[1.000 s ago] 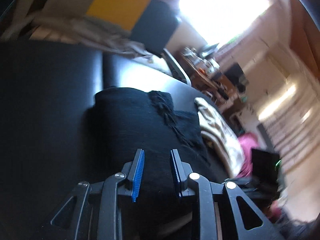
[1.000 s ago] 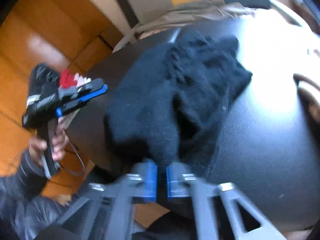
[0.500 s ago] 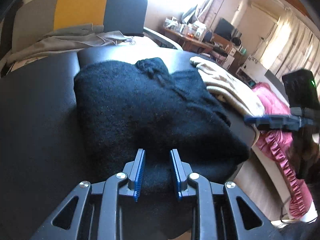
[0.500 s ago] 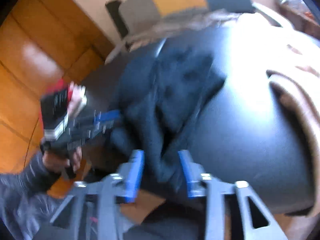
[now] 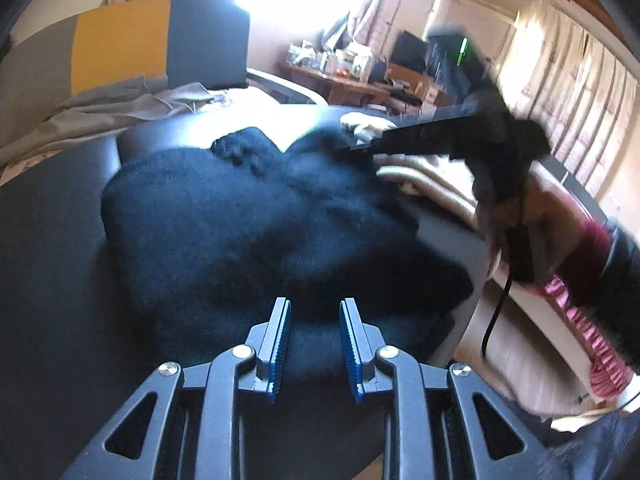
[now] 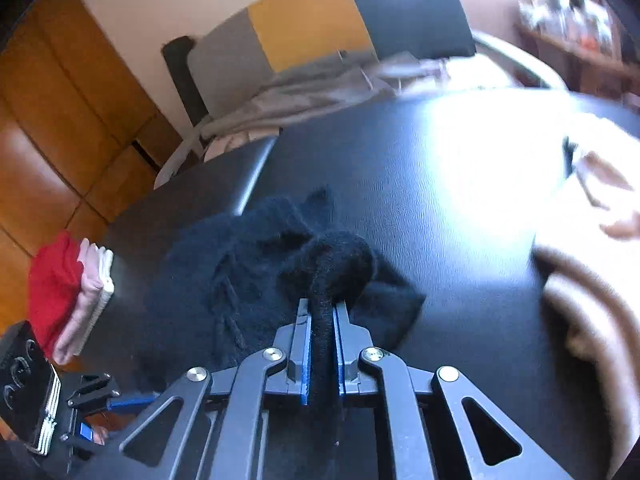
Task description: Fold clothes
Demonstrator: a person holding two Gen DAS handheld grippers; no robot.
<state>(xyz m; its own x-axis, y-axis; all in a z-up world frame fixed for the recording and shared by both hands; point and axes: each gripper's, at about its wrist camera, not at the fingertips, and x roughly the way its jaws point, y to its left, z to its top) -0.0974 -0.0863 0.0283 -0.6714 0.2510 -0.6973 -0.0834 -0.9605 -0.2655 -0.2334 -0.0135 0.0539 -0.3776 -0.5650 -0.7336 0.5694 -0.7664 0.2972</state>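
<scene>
With the black knit sweater [image 5: 260, 232] lying bunched on the black table [image 6: 460, 248], a fold pinched in the right tongs [image 6: 320, 344] at 6 o'clock and the left tongs [image 5: 314, 344] parted and empty, the one-sided grip could drag the bundle askew or let the knit slip out.

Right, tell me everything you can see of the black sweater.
The black sweater is a fuzzy knit, bunched rather than flat, with a cable-like ridge showing in the left wrist view. It lies on the black padded surface, beside a beige garment. The right gripper is shut on a raised fold. The left gripper is open, holding nothing.
</scene>
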